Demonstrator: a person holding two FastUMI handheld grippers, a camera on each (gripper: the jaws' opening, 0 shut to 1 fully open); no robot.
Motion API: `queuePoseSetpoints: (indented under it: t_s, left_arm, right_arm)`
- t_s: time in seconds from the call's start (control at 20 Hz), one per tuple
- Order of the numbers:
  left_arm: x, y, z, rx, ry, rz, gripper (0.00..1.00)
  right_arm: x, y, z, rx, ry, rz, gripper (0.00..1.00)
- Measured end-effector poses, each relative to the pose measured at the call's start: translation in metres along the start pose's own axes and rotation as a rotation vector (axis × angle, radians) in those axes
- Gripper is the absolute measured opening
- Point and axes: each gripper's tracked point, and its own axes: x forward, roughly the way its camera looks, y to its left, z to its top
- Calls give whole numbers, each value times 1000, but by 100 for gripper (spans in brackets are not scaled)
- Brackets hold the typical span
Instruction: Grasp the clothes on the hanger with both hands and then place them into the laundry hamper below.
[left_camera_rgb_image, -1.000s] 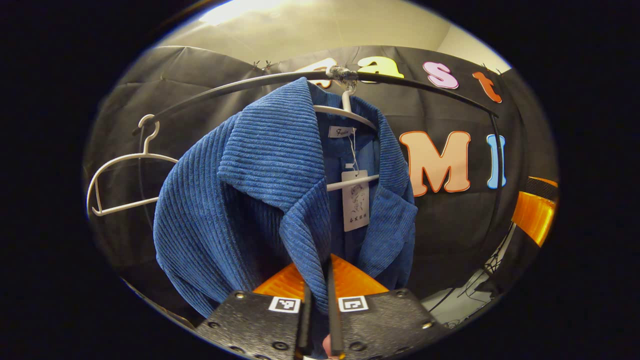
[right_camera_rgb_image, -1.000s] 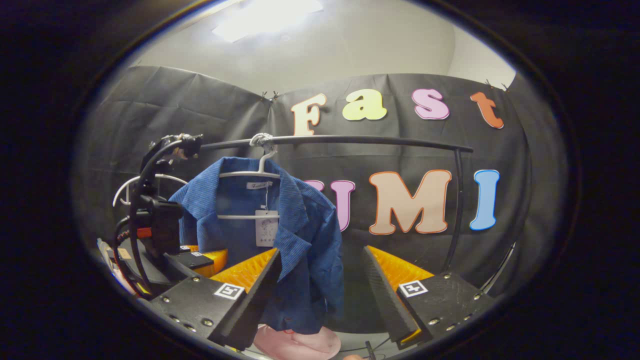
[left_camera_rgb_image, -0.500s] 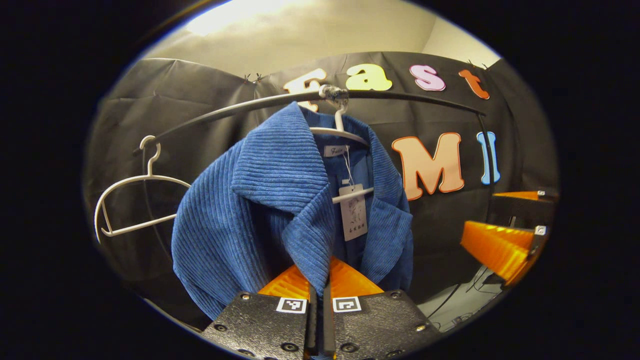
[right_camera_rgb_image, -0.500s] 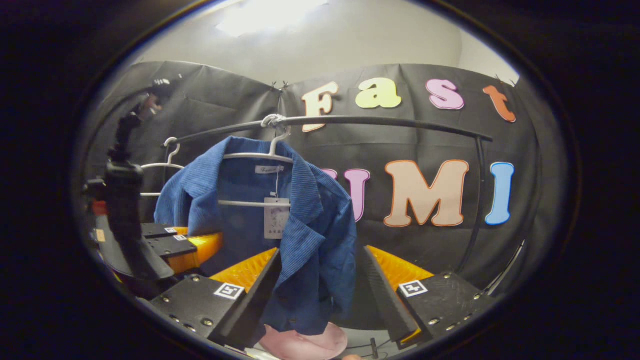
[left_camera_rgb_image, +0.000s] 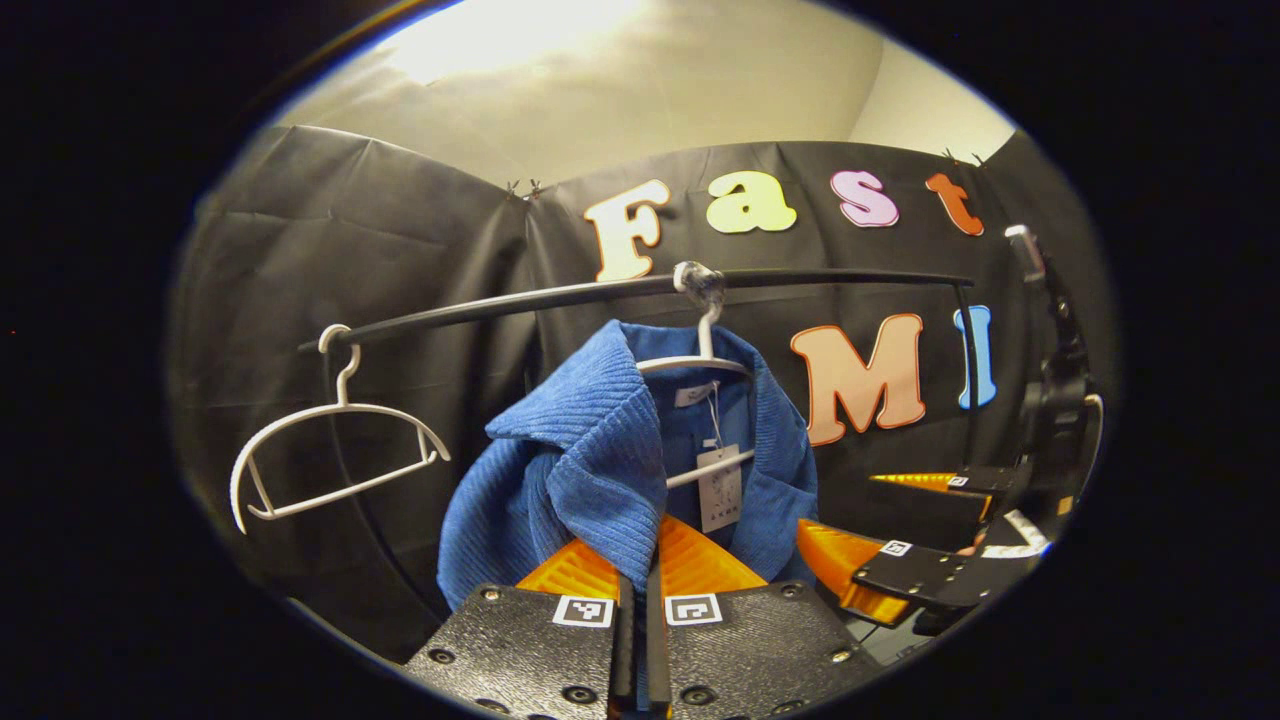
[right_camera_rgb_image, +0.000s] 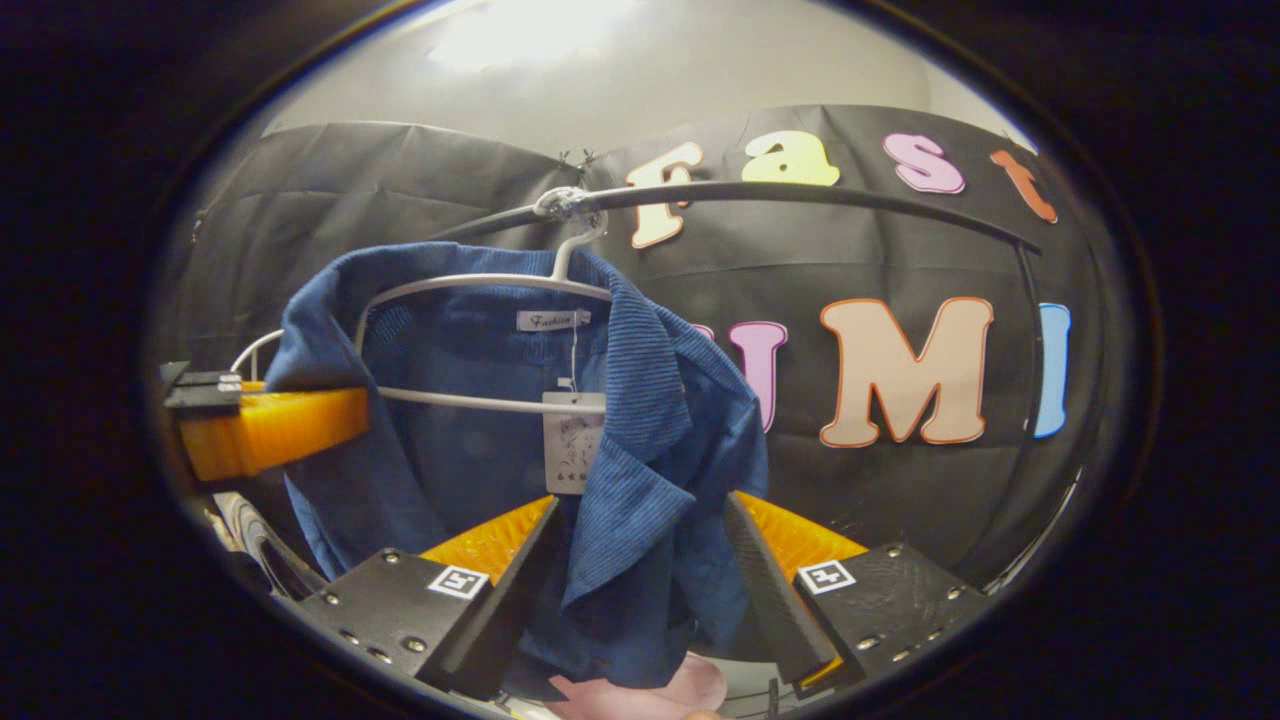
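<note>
Two grippers work at one blue corduroy jacket, which hangs on a white hanger hooked over the black rail near the rail's middle. In the left gripper view, the left gripper has its jaws drawn together to a thin slit, and the fold of the jacket's front lapel runs down into that slit, so both fingers press on the cloth at its lower edge. A paper tag dangles inside the open collar, just beside the pinched fold. Toward the rail's left end, in this view, a bare white hanger hangs well apart from the jacket. At the right edge of this view the right gripper shows, fingers spread, close to the jacket's far side. In the right gripper view, the right gripper stands with its jaws wide, and the jacket's other front panel and lapel hang down between the two fingers; whether either finger touches the cloth cannot be told. The left gripper's finger reaches in from the left edge of that view against the jacket's shoulder. Something pink lies below the jacket's hem at the bottom edge.
</note>
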Motion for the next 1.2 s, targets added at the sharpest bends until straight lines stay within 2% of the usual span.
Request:
queuePoseSetpoints:
  t_s: [0.25,0.45,0.6,0.65,0.8,1.2]
  left_arm:
    - [-5,33,16,-1,-12,64,3]
    - [-7,48,28,-46,-29,66,4]
    - [-10,52,33,-74,-42,43,4]
    - [-11,54,34,-73,-44,38,4]
    - [-13,58,35,-63,-46,33,5]
    - [-22,73,40,-38,-55,56,3]
  right_arm:
    - [41,9,-6,48,2,-2,95]
    - [64,13,-27,83,62,-14,95]
    - [72,9,-35,91,84,-42,58]
    - [72,9,-37,81,88,-50,51]
    - [69,-9,-36,35,90,-123,12]
    - [65,-83,5,-81,4,-300,12]
